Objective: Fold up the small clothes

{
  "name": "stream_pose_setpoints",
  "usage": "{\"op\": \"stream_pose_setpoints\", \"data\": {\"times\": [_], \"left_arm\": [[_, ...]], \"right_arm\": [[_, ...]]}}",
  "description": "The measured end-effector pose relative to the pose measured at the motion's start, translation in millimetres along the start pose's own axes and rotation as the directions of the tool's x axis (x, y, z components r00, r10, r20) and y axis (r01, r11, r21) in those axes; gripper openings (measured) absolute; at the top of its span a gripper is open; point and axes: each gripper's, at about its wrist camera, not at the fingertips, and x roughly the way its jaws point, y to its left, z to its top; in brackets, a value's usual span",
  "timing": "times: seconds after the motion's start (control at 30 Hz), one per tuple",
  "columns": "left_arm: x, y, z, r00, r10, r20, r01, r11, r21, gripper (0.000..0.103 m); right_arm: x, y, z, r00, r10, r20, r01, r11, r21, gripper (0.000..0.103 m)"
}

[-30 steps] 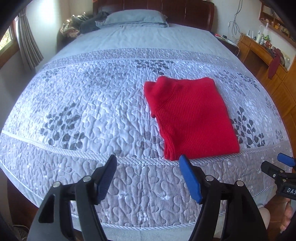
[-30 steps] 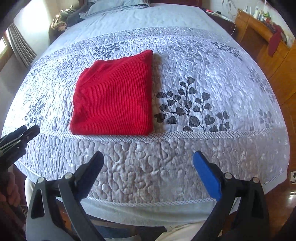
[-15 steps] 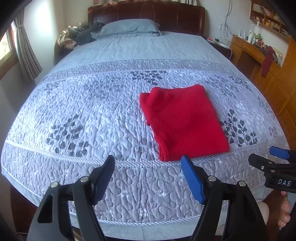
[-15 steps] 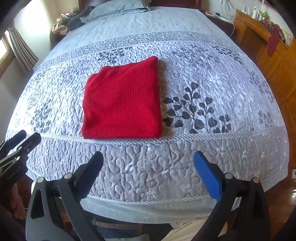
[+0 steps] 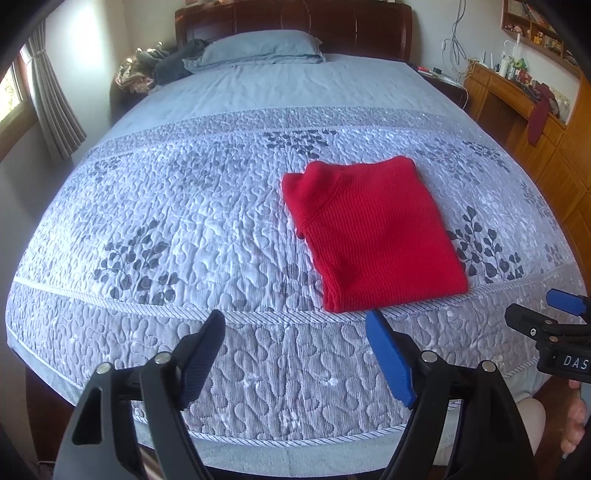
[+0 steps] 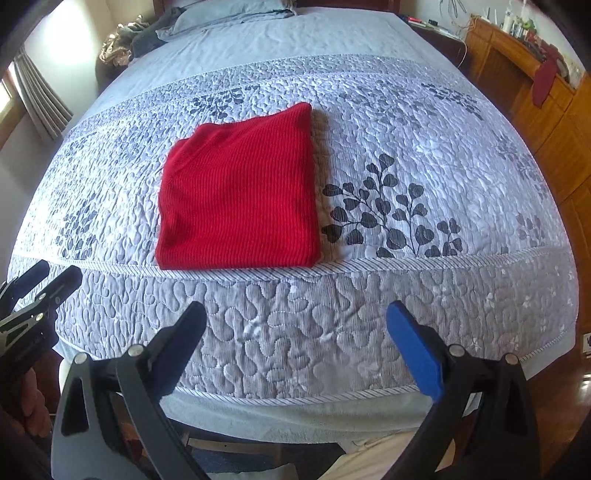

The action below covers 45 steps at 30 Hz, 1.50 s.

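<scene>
Lying folded into a neat rectangle near the bed's [image 5: 184, 206] front edge, the red sweater [image 5: 373, 236] looks finished; left hand-held gripper [image 5: 295, 354] and right hand-held gripper [image 6: 295, 347] hover spread wide, empty.

— Where is the sweater [image 5: 373, 236] found?

— It is laid flat on the quilt [image 5: 184, 221], near the foot edge of the bed [image 5: 295, 85].

— What is seen behind it?

— A pillow [image 5: 258, 48] is set at the far end, against the headboard [image 5: 295, 18]. A heap of clothes [image 5: 155, 68] is piled left of the pillow.

— And at the sides?

— A curtain [image 5: 51, 107] is hung at the left. A desk [image 5: 517, 96] is placed at the right.
</scene>
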Motion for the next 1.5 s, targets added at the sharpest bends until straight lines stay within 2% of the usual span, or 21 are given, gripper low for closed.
{"op": "stream_pose_setpoints", "data": {"times": [0.27,0.8,1.5], "left_arm": [[21,-1,-8,0.998,0.013,-0.056,-0.013,1.000,0.007,0.079],[23,-10,5,0.999,0.001,-0.035,-0.001,1.000,0.003,0.079],[24,-9,6,0.999,-0.003,-0.048,0.003,1.000,-0.014,0.079]], "right_arm": [[17,-4,-4,1.000,-0.008,-0.031,0.008,1.000,0.016,0.097],[7,10,14,0.999,-0.023,0.043,0.025,0.999,-0.047,0.097],[11,10,10,0.999,-0.009,0.031,0.010,1.000,-0.027,0.097]]}}
